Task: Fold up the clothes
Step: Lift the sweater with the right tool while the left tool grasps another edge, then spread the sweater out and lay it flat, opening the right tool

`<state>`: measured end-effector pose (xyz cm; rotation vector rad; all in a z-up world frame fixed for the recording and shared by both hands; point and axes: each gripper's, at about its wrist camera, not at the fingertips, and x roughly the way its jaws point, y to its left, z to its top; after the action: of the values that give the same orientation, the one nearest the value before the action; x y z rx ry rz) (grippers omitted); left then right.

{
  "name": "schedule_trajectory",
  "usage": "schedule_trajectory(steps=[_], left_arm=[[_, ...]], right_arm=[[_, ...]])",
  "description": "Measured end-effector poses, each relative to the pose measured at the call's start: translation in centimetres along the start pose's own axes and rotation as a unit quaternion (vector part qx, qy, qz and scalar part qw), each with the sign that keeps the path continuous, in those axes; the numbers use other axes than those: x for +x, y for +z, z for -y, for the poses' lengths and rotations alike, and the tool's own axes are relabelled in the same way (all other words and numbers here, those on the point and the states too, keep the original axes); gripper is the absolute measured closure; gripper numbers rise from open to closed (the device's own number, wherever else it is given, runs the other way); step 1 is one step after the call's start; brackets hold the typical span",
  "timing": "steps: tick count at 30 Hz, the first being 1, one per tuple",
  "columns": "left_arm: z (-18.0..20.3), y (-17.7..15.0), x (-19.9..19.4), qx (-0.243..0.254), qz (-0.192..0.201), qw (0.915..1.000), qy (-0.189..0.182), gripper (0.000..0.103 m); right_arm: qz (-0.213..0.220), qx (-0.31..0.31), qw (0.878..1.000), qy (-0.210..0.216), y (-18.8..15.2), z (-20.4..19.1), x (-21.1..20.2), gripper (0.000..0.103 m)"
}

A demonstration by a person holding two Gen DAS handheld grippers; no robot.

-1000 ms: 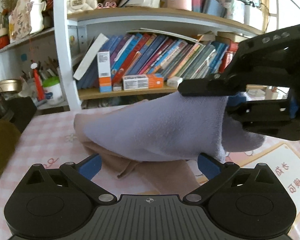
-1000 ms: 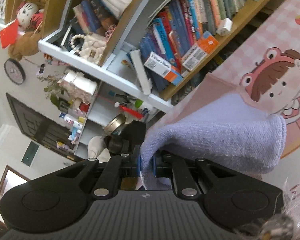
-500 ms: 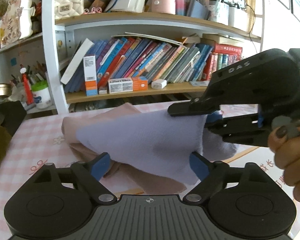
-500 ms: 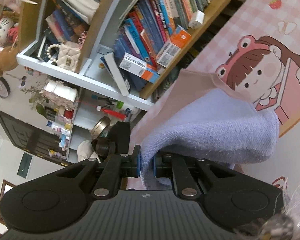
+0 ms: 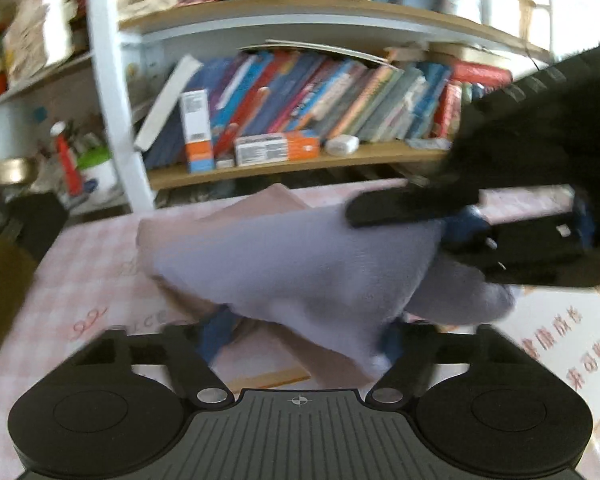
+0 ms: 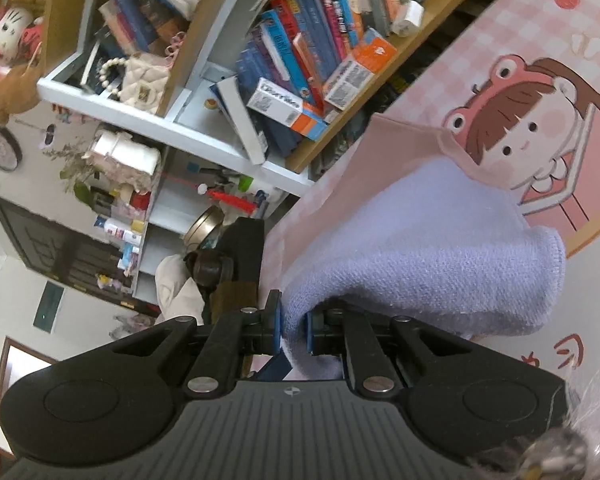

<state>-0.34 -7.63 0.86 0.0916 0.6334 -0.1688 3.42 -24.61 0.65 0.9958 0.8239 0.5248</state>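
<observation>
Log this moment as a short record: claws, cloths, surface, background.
right claw: shut on lilac cloth
left claw: open, low at the cloth's near edge, gripping nothing
lilac cloth: lifted at one edge, draped over pink cloth
pink cloth: lying on table
table: pink checked cover with cartoon print
background: bookshelf with leaning books

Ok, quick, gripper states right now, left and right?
Left gripper: open, holding nothing; the lavender cloth hangs between its spread fingers.
Right gripper: shut on the lavender cloth, pinching one edge.
</observation>
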Motion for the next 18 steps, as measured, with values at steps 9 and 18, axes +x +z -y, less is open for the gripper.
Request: schedule_trajectory(steps=[9, 18], left_arm=[[-0.7, -0.6, 0.4, 0.010, -0.013, 0.9999, 0.002, 0.092], [-1.7, -0.8, 0.6, 0.017, -0.017, 0.9997, 0.009, 0.093]], right_arm=[[0.017, 0.168, 0.984, -0.053, -0.9, 8.0, 0.6, 0.045], [0.044, 0.258, 0.963, -0.069, -1.5, 12.0, 1.6, 0.071]])
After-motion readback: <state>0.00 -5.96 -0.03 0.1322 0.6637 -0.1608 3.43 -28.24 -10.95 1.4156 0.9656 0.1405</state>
